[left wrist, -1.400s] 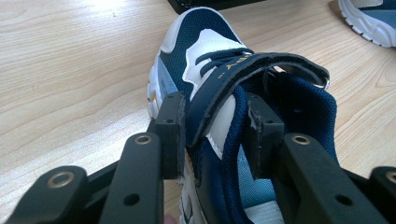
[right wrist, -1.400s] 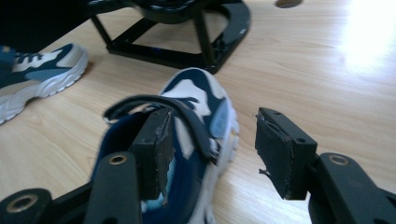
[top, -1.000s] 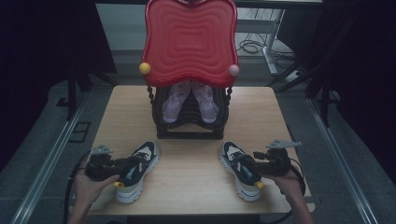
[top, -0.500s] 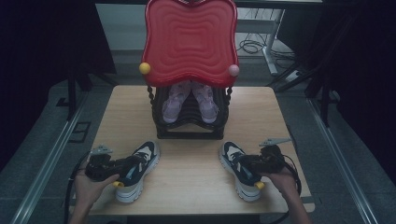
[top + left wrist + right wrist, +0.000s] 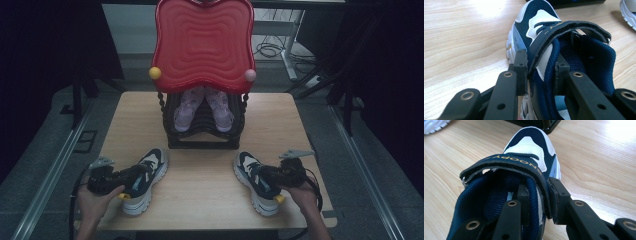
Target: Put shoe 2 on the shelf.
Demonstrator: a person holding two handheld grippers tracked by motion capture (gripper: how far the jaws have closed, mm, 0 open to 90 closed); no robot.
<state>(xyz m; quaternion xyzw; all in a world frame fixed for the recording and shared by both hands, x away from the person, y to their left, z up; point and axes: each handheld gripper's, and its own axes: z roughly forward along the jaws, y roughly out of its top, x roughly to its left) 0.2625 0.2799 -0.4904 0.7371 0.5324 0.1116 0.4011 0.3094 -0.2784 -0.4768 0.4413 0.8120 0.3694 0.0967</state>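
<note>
Two light, soft shoes: left shoe (image 5: 544, 50) collar wall sits between my left gripper (image 5: 540, 72) jaws, right shoe (image 5: 524, 162) likewise in right gripper (image 5: 540, 202); both have just been closing, now clamped. Collar will flex.

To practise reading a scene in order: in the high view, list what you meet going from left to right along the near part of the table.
left gripper → left shoe → bare table → right shoe → right gripper, each gripper reaching into its own shoe.
</note>
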